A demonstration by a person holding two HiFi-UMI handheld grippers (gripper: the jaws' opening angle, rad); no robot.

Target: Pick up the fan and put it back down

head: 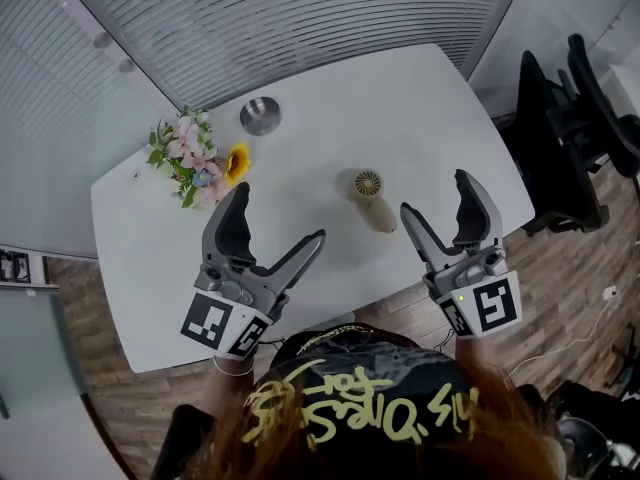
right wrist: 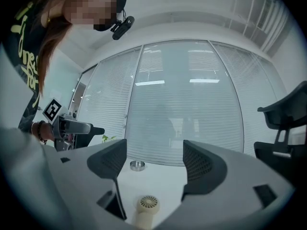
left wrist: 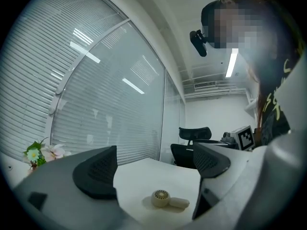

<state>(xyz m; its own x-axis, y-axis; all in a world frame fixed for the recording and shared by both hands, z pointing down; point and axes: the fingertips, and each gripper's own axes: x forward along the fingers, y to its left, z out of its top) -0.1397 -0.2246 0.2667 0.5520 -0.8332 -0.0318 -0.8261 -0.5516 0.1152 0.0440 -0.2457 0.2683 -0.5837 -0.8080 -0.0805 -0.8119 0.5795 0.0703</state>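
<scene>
Fan [head: 373, 200] lay on its side on the white table [head: 330, 98], right of centre. It was a small cream plastic unit with a round head, a radially slotted grille and a stubby rounded handle, which pointed toward the person. The tabletop was smooth and matte, with rounded corners. At the far left edge sat a bunch of pink and yellow flowers [head: 195, 158], and just beside it a shallow round metal dish [head: 260, 115] with a brushed sheen. Slatted blinds [head: 300, 18] ran behind the table, and a black office chair [head: 570, 118] stood to the right. The left gripper [head: 280, 213] was grey moulded plastic with dark pads [left wrist: 98, 174] that showed a fine mesh-like texture. Its jaws were spread wide with nothing between them. It was held above the table's near edge, well apart from the fan, which appeared low in the left gripper view [left wrist: 168, 199], beyond the gap. The right gripper [head: 435, 192] had its jaws likewise spread wide and gripping nothing. It was near the fan's right side without touching it. In the right gripper view the grille [right wrist: 146, 207] sat low between the two pads [right wrist: 199, 164], closer to the left one.
</scene>
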